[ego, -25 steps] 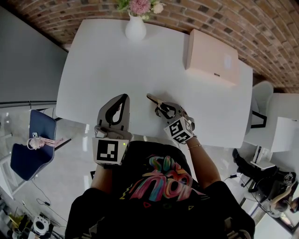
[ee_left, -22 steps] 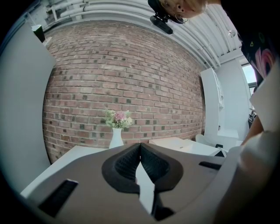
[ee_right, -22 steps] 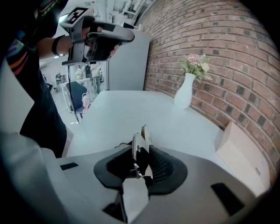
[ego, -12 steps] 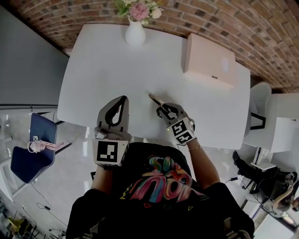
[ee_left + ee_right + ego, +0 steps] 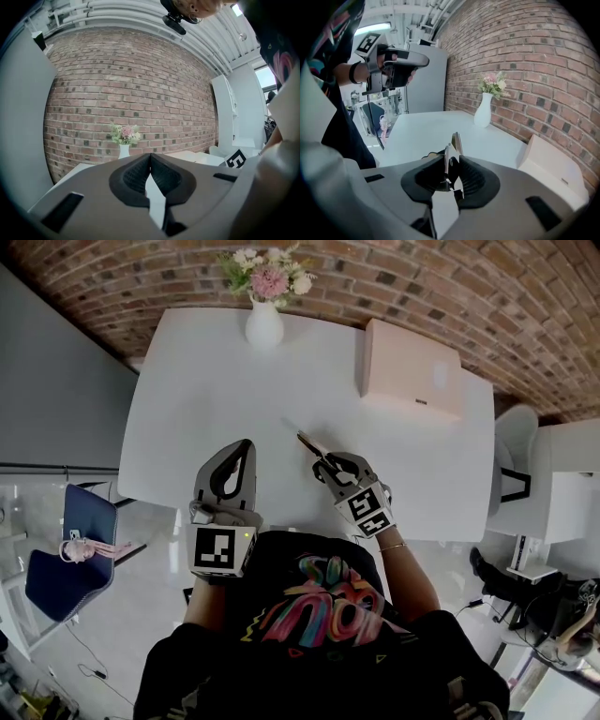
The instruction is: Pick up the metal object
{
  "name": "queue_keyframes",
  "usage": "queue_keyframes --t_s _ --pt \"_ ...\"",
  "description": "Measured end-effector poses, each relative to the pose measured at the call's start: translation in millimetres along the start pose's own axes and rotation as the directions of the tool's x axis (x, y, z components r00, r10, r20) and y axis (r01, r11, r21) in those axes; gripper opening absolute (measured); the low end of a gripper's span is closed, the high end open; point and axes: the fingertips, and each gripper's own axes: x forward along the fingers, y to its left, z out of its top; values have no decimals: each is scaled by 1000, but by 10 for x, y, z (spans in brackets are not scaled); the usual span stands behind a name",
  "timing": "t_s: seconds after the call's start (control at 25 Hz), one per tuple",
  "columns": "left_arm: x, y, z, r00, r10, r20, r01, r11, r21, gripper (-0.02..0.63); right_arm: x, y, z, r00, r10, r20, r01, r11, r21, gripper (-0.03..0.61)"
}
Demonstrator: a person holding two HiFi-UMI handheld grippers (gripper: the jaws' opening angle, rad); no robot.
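White table [image 5: 187, 381] set against a brick wall [image 5: 422, 277], with a vase [image 5: 263, 324] of flowers and a pale box [image 5: 411, 369] at the far side. My right gripper [image 5: 330, 463] is near the table's front edge. Its pads are clamped on the metal object [image 5: 309, 442], a thin bright strip that pokes forward out of the jaws. In the right gripper view the strip [image 5: 453, 143] stands upright between the dark pads, with table surface visible beyond it.

Over the last second my grip has tightened slightly and then settled, while the gripper has kept much the same place over the table. A faint line on the table just beyond the strip's tip may be its shadow. This suggests the object is now clear of the surface, though the head view is too small for me to be sure.

My left gripper [image 5: 246, 446] waits beside it, jaws pressed together on nothing. I judge the grasp made and the lift begun or about to begin.
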Motion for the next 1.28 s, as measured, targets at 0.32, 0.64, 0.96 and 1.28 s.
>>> queue_keyframes --t_s 0.32,0.64,0.96,1.28 --pt "77 -95 109 999 -44 24 44 999 14 25 -272 -146 471 992 -60 115 56 998 42 115" --pt "167 -237 274 993 -96 74 95 995 8 25 -741 -269 921 967 -125 222 101 988 116 115" --pt "245 -444 345 983 -159 91 159 987 7 25 -1243 -381 1157 907 -207 366 124 963 238 115" --pt "268 -566 397 976 -194 101 194 981 9 25 -1687 -461 1134 846 -308 435 171 929 327 115"
